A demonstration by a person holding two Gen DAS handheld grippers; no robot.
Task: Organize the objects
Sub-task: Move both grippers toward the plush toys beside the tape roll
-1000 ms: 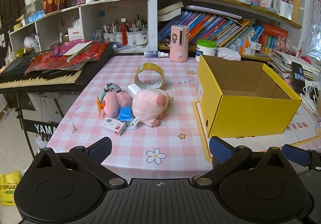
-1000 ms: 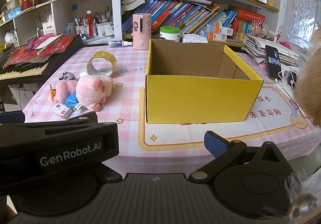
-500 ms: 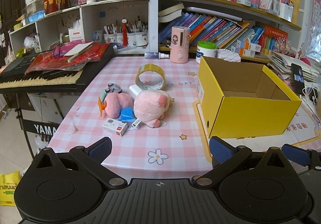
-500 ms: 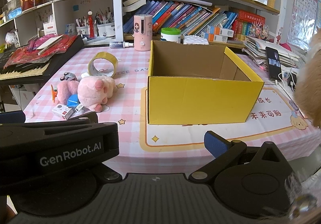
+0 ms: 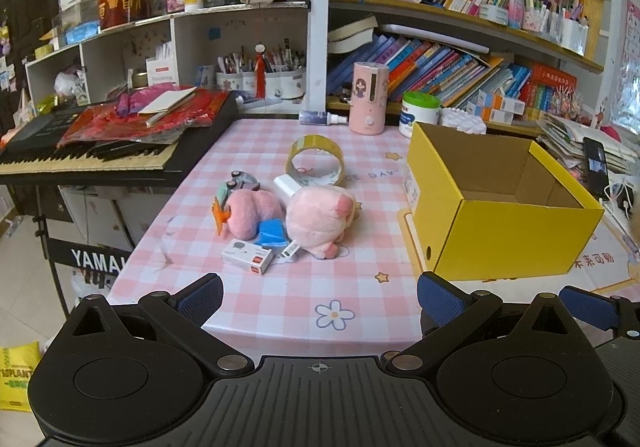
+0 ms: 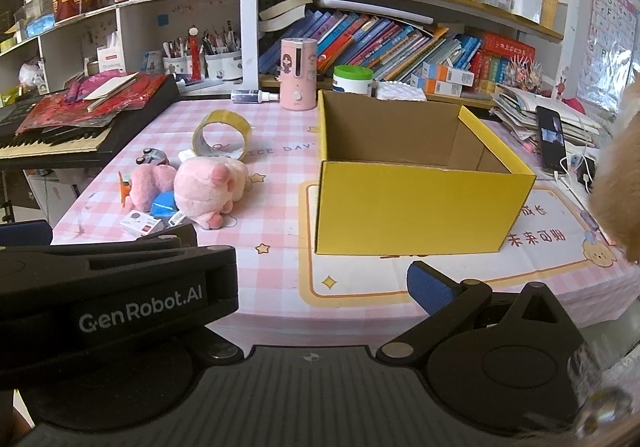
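Observation:
An open yellow cardboard box [image 5: 508, 235] [image 6: 416, 207] stands on the right of the pink checked table [image 5: 280, 299]. Left of it lies a pile: a pink pig plush [image 5: 320, 215] [image 6: 208, 187], a darker pink plush [image 5: 250, 213], a blue block [image 5: 272, 233], a small white carton [image 5: 247, 256], a toy car [image 5: 240, 179] and a yellow tape roll [image 5: 316, 161] [image 6: 221, 135]. My left gripper [image 5: 318, 299] is open and empty at the table's near edge. My right gripper [image 6: 304, 287] is open and empty; the left gripper's body hides its left finger.
A Yamaha keyboard [image 5: 80, 155] with red cloth stands left of the table. A pink dispenser [image 5: 368, 97], a green-lidded jar [image 5: 418, 113] and bookshelves sit behind. A phone [image 6: 552, 137] and paper piles lie at the right. Tan fur [image 6: 620, 175] fills the right edge.
Both grippers have moved slightly forward toward the table. Nothing on the table has moved.

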